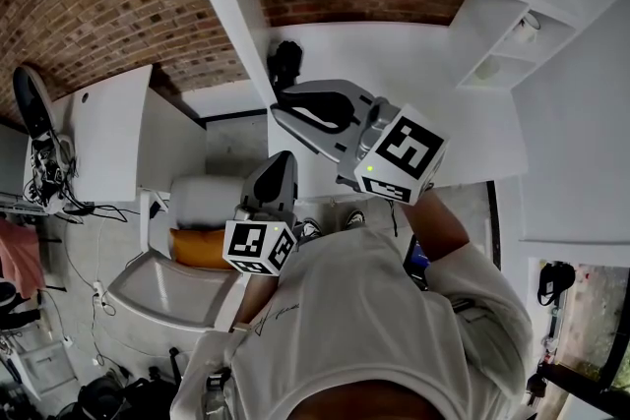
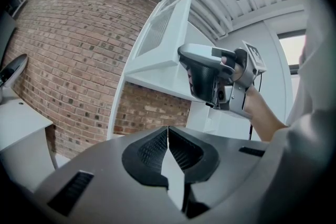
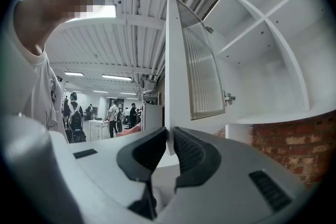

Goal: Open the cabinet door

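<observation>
Opening looks nearly done: right gripper jaws pinch the wide-swung white ribbed-glass cabinet door; left gripper jaws closed, empty.

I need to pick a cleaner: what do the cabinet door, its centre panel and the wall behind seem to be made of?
The cabinet door looks like white painted or laminated board: smooth, matt, sharp-edged. Its centre panel is probably ribbed glass or plastic: fine vertical ridges, greyish sheen. The wall is bare red brick with mortar joints.
</observation>
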Tool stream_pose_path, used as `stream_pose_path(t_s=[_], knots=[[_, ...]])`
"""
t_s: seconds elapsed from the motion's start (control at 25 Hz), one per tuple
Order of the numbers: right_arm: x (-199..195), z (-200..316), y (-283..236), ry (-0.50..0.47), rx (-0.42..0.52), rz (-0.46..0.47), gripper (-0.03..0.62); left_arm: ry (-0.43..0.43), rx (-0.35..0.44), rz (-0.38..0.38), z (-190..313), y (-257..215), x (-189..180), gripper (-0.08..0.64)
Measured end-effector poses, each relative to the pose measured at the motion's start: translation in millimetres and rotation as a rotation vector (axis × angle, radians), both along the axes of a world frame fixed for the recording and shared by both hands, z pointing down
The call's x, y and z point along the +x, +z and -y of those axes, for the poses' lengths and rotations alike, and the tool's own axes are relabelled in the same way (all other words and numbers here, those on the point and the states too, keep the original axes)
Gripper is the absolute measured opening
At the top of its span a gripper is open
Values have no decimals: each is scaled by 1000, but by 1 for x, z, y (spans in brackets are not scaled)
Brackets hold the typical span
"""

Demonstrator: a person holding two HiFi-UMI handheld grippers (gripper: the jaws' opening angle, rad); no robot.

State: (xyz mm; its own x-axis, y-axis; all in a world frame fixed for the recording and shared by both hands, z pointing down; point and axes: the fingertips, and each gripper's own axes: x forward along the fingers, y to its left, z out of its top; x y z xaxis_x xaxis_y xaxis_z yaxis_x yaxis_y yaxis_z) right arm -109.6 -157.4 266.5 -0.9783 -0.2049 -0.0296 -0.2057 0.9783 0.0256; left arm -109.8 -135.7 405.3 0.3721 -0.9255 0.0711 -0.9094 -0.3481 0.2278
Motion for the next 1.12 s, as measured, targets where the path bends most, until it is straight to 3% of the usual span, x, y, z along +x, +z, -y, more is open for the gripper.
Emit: stream_pose_path(t_s=[1.12], knots=[[-57, -21, -1, -66, 29, -20, 49, -39, 14, -12, -9, -1, -43, 17]])
